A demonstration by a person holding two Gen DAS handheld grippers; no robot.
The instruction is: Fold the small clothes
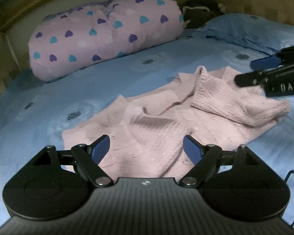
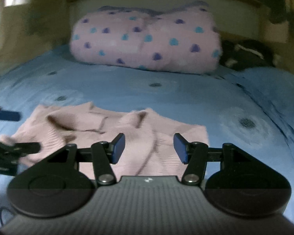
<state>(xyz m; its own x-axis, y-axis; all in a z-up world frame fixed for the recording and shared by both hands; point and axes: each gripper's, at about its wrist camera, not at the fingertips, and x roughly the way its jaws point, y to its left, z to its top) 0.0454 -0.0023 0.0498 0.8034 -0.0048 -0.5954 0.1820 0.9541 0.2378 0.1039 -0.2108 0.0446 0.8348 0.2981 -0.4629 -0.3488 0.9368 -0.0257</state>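
Observation:
A small pale pink knit sweater (image 1: 166, 117) lies crumpled on the blue bedsheet, one ribbed sleeve folded across its body. My left gripper (image 1: 146, 148) is open and empty, hovering over the sweater's near hem. My right gripper (image 2: 149, 147) is open and empty over the sweater (image 2: 111, 129) from the other side. In the left wrist view the right gripper (image 1: 245, 71) enters from the right edge above the sweater's far part. In the right wrist view the left gripper (image 2: 21, 131) shows at the left edge, beside the sweater.
A rolled pink blanket with blue and purple hearts (image 1: 107, 33) lies at the head of the bed, also in the right wrist view (image 2: 147, 41). A blue pillow (image 1: 254, 29) and a dark bundle (image 1: 201, 13) lie beside it. The patterned blue sheet (image 1: 49, 107) surrounds the sweater.

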